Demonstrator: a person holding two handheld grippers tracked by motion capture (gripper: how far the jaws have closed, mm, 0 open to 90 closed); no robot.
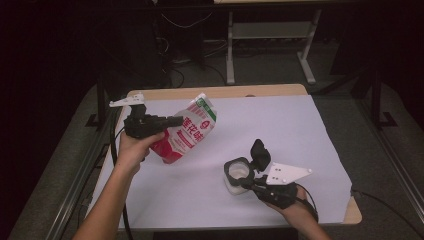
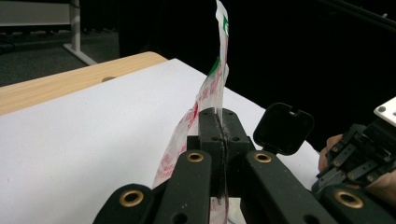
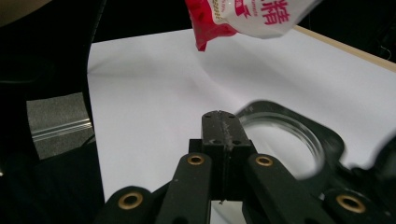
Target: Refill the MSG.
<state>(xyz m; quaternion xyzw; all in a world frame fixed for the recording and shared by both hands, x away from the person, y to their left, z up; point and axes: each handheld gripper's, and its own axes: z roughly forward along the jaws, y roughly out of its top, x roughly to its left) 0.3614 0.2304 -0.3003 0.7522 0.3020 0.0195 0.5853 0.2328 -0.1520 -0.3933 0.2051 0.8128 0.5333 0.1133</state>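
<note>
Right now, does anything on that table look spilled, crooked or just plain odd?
Nothing is spilled. The red and white bag hangs tilted above the white sheet, pinched flat in the left gripper. The clear container stands upright, its black lid flipped open beside the right gripper.
</note>
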